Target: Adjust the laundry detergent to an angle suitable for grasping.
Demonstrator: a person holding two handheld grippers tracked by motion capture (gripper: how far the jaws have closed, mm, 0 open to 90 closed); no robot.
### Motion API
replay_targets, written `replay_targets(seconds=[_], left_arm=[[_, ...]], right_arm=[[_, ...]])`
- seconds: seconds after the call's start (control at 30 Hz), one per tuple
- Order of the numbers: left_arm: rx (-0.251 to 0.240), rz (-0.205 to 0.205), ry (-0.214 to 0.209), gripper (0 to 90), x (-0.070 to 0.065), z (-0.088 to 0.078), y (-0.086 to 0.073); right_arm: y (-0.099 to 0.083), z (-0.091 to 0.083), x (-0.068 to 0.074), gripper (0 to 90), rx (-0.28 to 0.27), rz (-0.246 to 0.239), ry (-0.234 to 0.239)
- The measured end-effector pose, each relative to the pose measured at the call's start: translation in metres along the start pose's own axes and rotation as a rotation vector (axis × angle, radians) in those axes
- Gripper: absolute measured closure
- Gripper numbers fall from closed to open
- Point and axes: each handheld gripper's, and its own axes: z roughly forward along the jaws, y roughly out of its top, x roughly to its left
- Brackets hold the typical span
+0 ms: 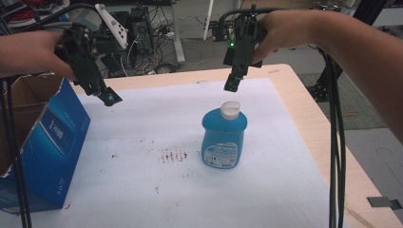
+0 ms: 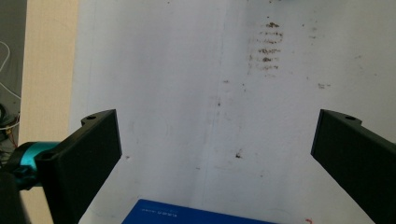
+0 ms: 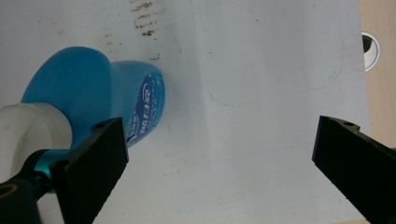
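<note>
**Both grippers wide open above the table**

The blue bottle [image 1: 224,140] with a white cap [image 1: 230,110] stands upright on the white sheet [image 1: 157,190], near its middle. The right gripper [image 1: 233,84] hangs just above the cap, jaws wide apart and holding nothing. The left gripper [image 1: 108,97] is also wide open and empty, above the sheet beside the blue box [image 1: 52,142].

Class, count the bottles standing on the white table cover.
1: the blue bottle with a white cap stands upright near the cover's middle, below the right gripper.
</note>
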Motion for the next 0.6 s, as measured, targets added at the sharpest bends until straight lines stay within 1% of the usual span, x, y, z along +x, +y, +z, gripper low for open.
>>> replay_targets(seconds=[0.07, 0.13, 0.27, 0.33, 0.37, 0.4, 0.43, 0.5, 0.53, 0.57, 0.6], left_arm=[[0.001, 0.004, 0.002, 1.6, -0.0005, 0.0001, 0.0003], [0.003, 0.006, 0.003, 1.6, -0.0017, -0.0005, 0.0007], [0.004, 0.001, 0.005, 1.6, -0.0020, -0.0004, 0.0014], [0.009, 0.005, 0.009, 1.6, -0.0031, -0.0010, 0.0020], [0.005, 0.000, 0.015, 1.7, -0.0037, -0.0023, 0.0024], [0.005, 0.000, 0.015, 1.6, -0.0037, -0.0023, 0.0024], [0.000, -0.003, 0.019, 1.7, -0.0046, -0.0037, 0.0026], [-0.002, -0.003, 0.020, 1.7, -0.0049, -0.0042, 0.0028], [-0.004, -0.005, 0.021, 1.7, -0.0054, -0.0046, 0.0030], [0.000, -0.002, 0.021, 1.7, -0.0061, -0.0055, 0.0036], [0.000, -0.003, 0.021, 1.6, -0.0068, -0.0055, 0.0038]], right_arm=[[0.0003, -0.0004, -0.0001, 3.0, -0.013, 0.004, -0.002], [0.0005, -0.0012, -0.0002, 3.0, -0.011, 0.009, 0.001], [0.0006, -0.0002, 0.0006, 3.0, -0.008, -0.006, 0.004], [0.0000, -0.0010, 0.0014, 3.0, -0.007, 0.004, 0.000], [-0.0009, -0.0033, 0.0029, 3.0, -0.011, 0.008, -0.004], [-0.0009, -0.0033, 0.0029, 3.0, -0.011, 0.008, -0.004], [-0.0016, -0.0048, 0.0036, 3.0, -0.017, -0.006, -0.004], [-0.0020, -0.0053, 0.0040, 3.0, -0.020, -0.003, -0.010], [-0.0025, -0.0063, 0.0040, 3.0, -0.016, -0.009, -0.009], [-0.0025, -0.0070, 0.0058, 3.0, -0.018, 0.002, -0.013], [-0.0023, -0.0081, 0.0071, 3.0, -0.018, -0.003, -0.012]])
